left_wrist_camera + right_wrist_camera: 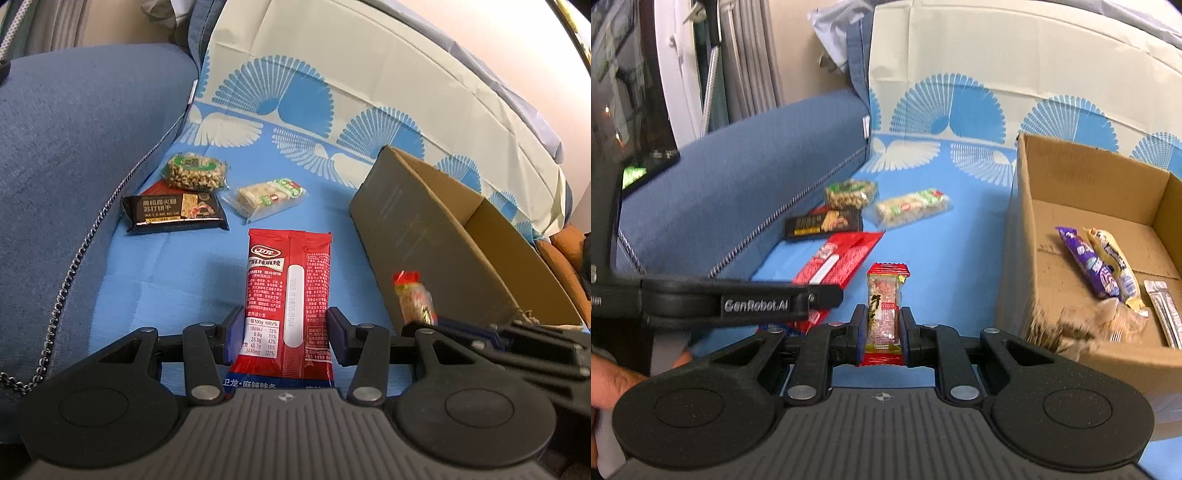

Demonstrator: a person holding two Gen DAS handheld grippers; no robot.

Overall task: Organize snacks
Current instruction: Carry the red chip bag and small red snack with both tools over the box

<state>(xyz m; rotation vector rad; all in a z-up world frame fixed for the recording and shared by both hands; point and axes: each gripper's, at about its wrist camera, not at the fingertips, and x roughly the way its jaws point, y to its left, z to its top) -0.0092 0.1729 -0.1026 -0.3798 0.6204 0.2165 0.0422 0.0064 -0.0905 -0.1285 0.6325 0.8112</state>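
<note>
My left gripper (285, 332) is shut on a long red snack pack (288, 291), which sticks out forward between the blue pads. My right gripper (881, 326) is shut on a small clear snack with red ends (884, 306), held upright. To its right stands an open cardboard box (1023, 221) that holds a purple pack (1087, 264), a yellow pack (1112, 262) and a silver stick (1165, 314). Three snacks lie on the blue cloth beyond: a black cracker pack (173, 214), a green-labelled nut bar (194, 171) and a clear-wrapped pale bar (271, 197).
A blue sofa cushion (74, 147) with a zipper edge rises on the left. The fan-patterned cloth (314, 92) climbs the backrest behind. The box's near wall (1067, 332) is torn. A person's hand (613, 380) holds the left gripper's handle.
</note>
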